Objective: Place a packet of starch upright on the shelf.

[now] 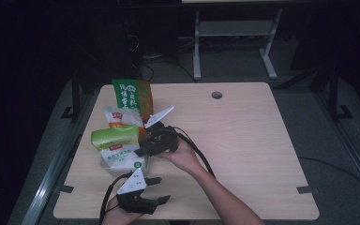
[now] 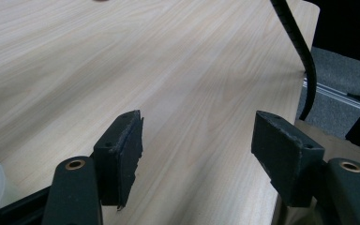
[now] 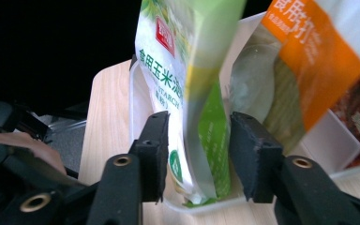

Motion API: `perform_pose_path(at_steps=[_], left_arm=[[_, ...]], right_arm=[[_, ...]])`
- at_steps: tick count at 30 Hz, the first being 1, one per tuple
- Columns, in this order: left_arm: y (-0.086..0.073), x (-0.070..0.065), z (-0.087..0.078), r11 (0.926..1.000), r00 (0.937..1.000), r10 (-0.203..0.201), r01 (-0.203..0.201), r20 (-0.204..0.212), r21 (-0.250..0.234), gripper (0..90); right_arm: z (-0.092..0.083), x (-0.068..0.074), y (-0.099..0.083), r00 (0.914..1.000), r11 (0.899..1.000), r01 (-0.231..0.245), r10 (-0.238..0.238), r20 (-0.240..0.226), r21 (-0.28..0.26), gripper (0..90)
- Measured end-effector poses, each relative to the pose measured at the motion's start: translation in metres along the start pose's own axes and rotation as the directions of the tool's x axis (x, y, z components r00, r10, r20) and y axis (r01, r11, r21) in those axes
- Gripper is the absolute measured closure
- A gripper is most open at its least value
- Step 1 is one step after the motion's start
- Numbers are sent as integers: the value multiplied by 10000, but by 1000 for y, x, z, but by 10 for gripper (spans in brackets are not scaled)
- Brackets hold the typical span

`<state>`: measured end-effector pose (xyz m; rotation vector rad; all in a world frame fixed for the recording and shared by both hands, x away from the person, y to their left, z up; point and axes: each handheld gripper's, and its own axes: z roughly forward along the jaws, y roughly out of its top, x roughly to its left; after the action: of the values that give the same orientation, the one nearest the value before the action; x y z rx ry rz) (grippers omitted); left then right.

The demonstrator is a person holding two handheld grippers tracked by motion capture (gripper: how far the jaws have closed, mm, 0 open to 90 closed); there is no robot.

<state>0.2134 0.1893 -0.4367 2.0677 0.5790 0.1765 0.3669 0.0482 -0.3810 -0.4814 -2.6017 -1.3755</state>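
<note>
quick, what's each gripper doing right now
left gripper: open, nothing between its jaws, over bare table.
right gripper: open, jaws either side of the green starch packet, pads not pressing it.

high view looking forward and down over the whole table, left gripper view low and close along its jaws across bare tabletop, right gripper view close on the green starch bag between its jaws, shared with the high view
</note>
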Motion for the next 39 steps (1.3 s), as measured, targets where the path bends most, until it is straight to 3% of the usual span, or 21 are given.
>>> perform_pose_path(at_steps=[6, 24, 39], left_arm=[[-1, 2, 0, 9998, 9998, -179, 179, -17, -21, 327], [1, 6, 1, 9998, 9997, -201, 202, -158, 64, 301], [1, 6, 1, 9994, 9992, -339, 339, -225, -31, 286]], right_arm=[[-14, -2, -5, 9999, 9999, -102, 102, 64, -115, 507], [-51, -18, -19, 9971, 9979, -582, 595, 472, -284, 401], [-77, -29, -38, 9907, 9953, -960, 965, 961, -97, 356]])
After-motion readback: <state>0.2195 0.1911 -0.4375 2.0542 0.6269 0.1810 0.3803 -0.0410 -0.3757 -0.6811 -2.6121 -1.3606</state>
